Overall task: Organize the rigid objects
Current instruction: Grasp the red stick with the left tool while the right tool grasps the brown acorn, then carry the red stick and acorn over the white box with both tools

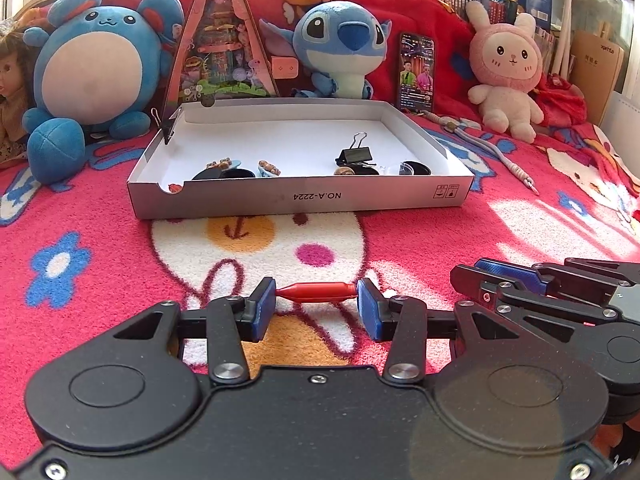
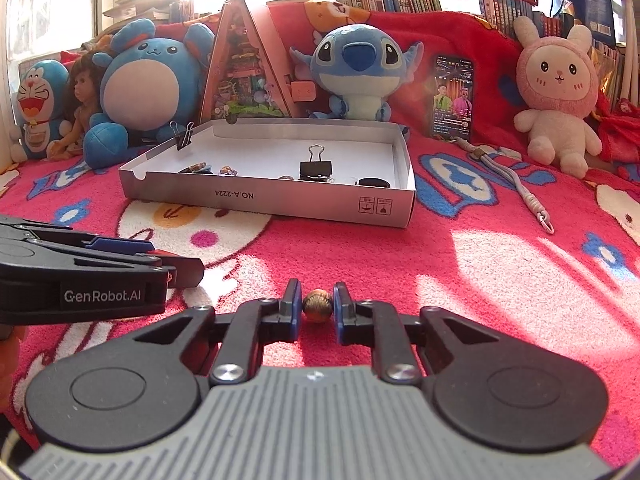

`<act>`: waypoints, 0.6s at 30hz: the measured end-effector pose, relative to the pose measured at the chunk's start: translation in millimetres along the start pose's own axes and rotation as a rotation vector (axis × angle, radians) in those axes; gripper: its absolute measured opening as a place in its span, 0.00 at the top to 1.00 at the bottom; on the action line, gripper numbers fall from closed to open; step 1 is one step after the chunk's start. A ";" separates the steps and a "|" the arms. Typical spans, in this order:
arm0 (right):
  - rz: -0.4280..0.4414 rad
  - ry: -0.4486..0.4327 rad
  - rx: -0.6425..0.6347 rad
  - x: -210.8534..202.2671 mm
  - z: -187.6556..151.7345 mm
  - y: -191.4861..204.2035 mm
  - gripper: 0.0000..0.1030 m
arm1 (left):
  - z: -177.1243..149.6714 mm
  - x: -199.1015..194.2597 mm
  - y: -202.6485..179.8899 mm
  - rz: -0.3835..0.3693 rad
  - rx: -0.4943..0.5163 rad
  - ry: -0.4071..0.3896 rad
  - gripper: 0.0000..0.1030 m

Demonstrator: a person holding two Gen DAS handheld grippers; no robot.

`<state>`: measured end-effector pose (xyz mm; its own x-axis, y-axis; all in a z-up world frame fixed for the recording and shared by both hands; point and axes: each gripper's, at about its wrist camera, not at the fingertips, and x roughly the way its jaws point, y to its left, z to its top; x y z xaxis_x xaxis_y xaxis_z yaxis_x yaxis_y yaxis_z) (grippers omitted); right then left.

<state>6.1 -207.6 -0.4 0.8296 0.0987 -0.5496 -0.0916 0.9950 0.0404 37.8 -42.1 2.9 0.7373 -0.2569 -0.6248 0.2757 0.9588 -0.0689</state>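
My left gripper (image 1: 317,293) is shut on a small red plastic piece (image 1: 316,292), held end to end between the blue pads just above the blanket. My right gripper (image 2: 317,306) is shut on a small brown bead (image 2: 317,305). The right gripper also shows in the left wrist view (image 1: 540,284) at the right; the left gripper shows in the right wrist view (image 2: 120,268) at the left. Ahead lies a shallow white cardboard box (image 1: 300,198) (image 2: 280,200) holding a black binder clip (image 1: 356,154) (image 2: 316,167), dark round lids and small figurines.
A second binder clip (image 1: 166,126) (image 2: 183,138) is clipped on the box's left wall. Plush toys, a triangular diorama (image 1: 220,40), and a phone (image 1: 416,72) stand behind the box. A grey lanyard (image 2: 516,182) lies right of it on the pink blanket.
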 end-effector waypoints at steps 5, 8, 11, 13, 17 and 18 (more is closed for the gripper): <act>0.001 -0.008 0.011 1.2 7.6 0.6 0.80 | 4.7 0.1 4.2 0.011 -0.012 -0.008 0.58; 0.000 -0.011 0.011 2.6 11.7 2.2 0.80 | 8.7 1.0 7.7 0.018 -0.020 -0.010 0.58; 0.002 -0.009 0.020 4.8 16.7 2.7 0.80 | 13.1 1.8 11.3 0.027 -0.024 -0.017 0.58; 0.002 -0.003 0.029 7.3 20.4 2.6 0.80 | 16.7 2.8 14.6 0.033 -0.034 -0.020 0.58; -0.003 -0.004 0.034 11.1 26.7 4.4 0.80 | 23.6 4.2 21.6 0.040 -0.056 -0.026 0.59; -0.002 -0.005 0.034 12.0 28.5 5.1 0.80 | 25.1 4.4 23.0 0.042 -0.060 -0.028 0.59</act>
<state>31.3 -200.8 16.9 0.8327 0.0964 -0.5452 -0.0711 0.9952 0.0673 62.9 -24.2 18.0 0.7649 -0.2187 -0.6058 0.2071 0.9742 -0.0901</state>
